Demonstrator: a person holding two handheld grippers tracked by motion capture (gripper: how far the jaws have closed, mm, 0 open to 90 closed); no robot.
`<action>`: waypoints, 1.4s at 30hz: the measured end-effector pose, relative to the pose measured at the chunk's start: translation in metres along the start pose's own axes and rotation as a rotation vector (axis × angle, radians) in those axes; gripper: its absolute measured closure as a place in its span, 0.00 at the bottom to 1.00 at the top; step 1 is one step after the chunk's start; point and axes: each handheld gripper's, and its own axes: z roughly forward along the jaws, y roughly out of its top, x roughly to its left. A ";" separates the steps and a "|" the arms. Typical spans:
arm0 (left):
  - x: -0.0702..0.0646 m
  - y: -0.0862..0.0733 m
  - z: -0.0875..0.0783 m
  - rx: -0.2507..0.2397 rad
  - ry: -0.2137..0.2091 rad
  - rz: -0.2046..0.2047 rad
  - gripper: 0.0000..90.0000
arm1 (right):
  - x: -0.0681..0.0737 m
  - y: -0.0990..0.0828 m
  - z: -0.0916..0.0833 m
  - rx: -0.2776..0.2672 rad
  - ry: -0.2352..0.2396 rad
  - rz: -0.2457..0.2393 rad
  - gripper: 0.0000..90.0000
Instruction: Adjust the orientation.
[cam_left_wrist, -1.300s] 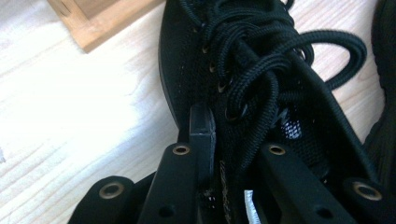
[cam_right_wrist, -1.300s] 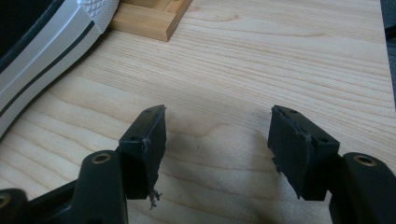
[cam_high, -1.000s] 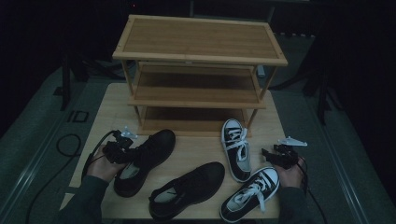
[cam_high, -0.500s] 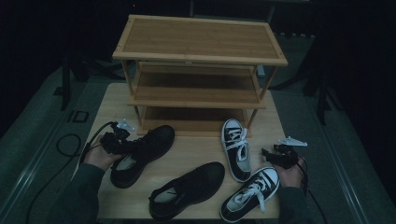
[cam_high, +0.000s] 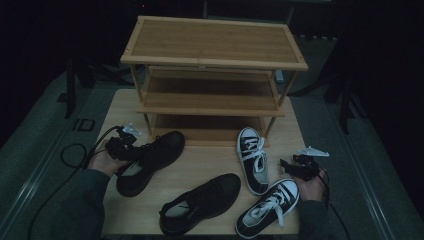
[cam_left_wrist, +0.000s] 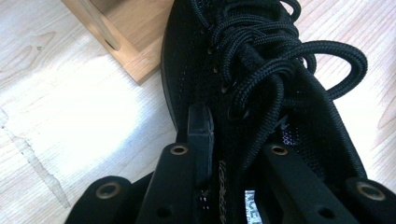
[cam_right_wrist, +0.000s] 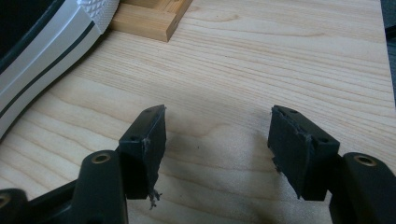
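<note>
Sliding the black shoe (cam_high: 150, 160) toward the rack (cam_high: 212, 95), left gripper (cam_left_wrist: 233, 140) clamped on it, jaws just easing wider; right gripper (cam_right_wrist: 217, 144) waits apart: regrip firmly, toe first.

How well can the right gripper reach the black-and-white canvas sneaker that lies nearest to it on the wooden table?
Probably yes. The right gripper has open jaws with nothing between them, and bare wooden table lies between it and the black-and-white canvas sneaker just beside it. Nothing appears to block the way.
</note>
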 end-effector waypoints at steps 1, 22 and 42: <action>0.000 0.000 0.000 0.000 -0.014 -0.009 0.88 | 0.000 0.000 0.000 0.000 0.000 0.000 0.41; -0.001 -0.003 -0.026 -0.075 -0.020 -0.075 0.57 | -0.001 0.000 0.000 0.000 0.005 0.005 0.40; -0.024 0.008 -0.055 -0.148 -0.036 -0.035 0.57 | -0.001 0.000 0.000 -0.001 0.016 0.006 0.40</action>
